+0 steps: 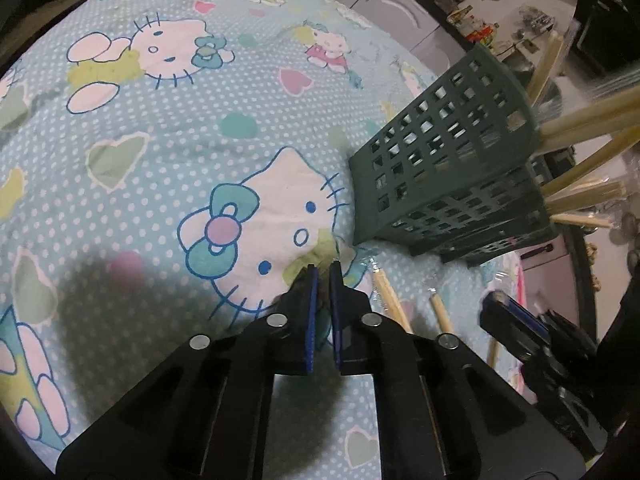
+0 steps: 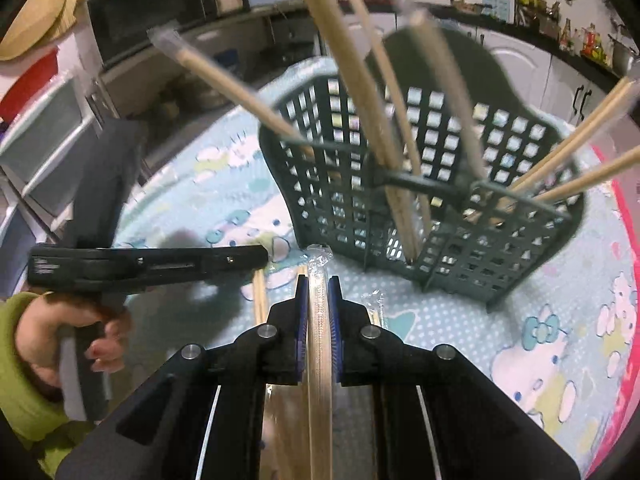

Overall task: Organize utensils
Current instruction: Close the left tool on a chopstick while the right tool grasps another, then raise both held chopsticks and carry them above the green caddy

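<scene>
A dark green lattice utensil holder (image 1: 452, 160) stands on the Hello Kitty cloth (image 1: 160, 120), with several wrapped wooden chopsticks (image 1: 588, 120) sticking out of it. It also shows in the right wrist view (image 2: 432, 184), chopsticks (image 2: 352, 80) leaning in its compartments. My right gripper (image 2: 319, 284) is shut on a plastic-wrapped pair of chopsticks (image 2: 320, 344), just in front of the holder. My left gripper (image 1: 324, 270) is shut and empty, low over the cloth to the holder's left. Loose chopsticks (image 1: 390, 300) lie on the cloth beside it.
The right gripper (image 1: 520, 328) shows at the lower right of the left wrist view. The left gripper's body (image 2: 148, 266) and the hand holding it show at the left of the right wrist view. Kitchen cabinets (image 2: 560, 76) and a microwave (image 2: 144, 20) stand behind.
</scene>
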`<state>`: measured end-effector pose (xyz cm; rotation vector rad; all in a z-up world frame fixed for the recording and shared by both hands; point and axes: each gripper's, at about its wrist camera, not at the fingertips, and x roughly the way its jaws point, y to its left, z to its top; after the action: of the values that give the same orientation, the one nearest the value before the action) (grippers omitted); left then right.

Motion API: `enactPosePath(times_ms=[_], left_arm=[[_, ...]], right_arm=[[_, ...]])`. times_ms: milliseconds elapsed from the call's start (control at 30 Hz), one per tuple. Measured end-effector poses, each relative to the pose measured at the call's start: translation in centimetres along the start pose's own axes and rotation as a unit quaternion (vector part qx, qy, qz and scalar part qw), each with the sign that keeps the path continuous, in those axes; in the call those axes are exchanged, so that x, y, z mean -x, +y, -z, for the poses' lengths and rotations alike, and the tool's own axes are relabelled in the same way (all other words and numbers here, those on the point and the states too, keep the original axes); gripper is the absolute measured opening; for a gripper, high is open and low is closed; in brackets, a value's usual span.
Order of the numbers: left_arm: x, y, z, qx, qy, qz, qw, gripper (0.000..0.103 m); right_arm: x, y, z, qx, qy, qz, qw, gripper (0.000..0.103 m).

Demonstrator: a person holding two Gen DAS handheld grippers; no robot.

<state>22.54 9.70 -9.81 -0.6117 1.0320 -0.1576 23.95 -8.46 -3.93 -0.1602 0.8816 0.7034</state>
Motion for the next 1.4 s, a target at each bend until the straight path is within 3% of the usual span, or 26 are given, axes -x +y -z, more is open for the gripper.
enactPosePath(times_ms=[200, 500, 833, 1400], left_arm=[[3.7, -2.0, 0.5, -0.035, -0.036, 0.034, 0.9982, 0.002], [9.1, -6.5, 2.1, -0.101, -0.089, 0.084, 0.9874, 0.001], [11.8, -10.7, 4.3, -0.168, -0.121, 0.093, 0.9738, 0.001], [16.6, -14.1, 3.3, -0.203, -0.174, 0.109, 0.9575, 0.001]], right_arm=[[4.9, -0.2, 0.6, -0.016, -0.051, -0.005, 0.999, 0.01], [10.7, 0.5, 1.5, -0.018, -0.113, -0.009, 0.993, 0.01], [13.4, 1.1, 2.5, -0.01, -0.137, 0.006, 0.99, 0.01], [17.4, 1.4, 2.4, -0.011, -0.192, 0.023, 0.981, 0.005]])
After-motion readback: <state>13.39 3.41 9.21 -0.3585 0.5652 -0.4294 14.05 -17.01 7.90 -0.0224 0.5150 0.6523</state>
